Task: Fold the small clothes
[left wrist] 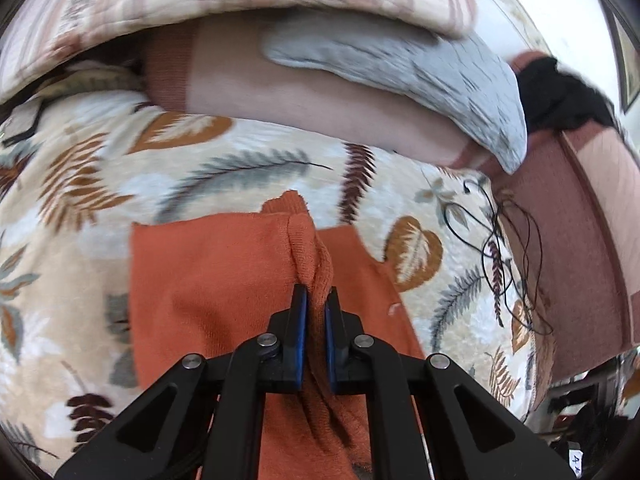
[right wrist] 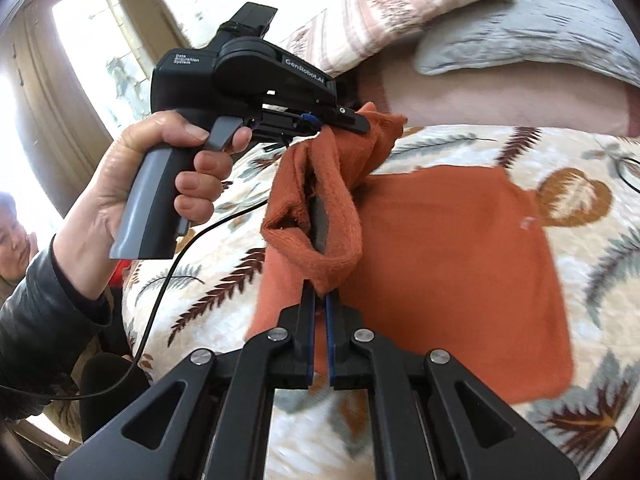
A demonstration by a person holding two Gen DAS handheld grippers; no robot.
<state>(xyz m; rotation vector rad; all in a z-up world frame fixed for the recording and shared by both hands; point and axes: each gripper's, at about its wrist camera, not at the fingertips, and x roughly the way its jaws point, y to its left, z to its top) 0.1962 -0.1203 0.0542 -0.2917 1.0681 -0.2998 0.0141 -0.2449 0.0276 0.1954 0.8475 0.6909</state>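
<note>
- Both grippers clamped on one edge of the orange garment (right wrist: 452, 264), lifted over the part lying flat on the bed (right wrist: 224, 320): left gripper (left wrist: 316, 300) on a bunched fold, right gripper (right wrist: 319, 300) on a rolled hem.
- Could slip from the thin pinch.
- May land crooked if hands drift unevenly.
- Might snag the black cord (left wrist: 504, 240) nearby.

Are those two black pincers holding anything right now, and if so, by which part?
Yes. Both grip the orange garment: the left gripper pinches a bunched fold of its edge, and the right gripper pinches another raised, rolled part of the edge.
</note>
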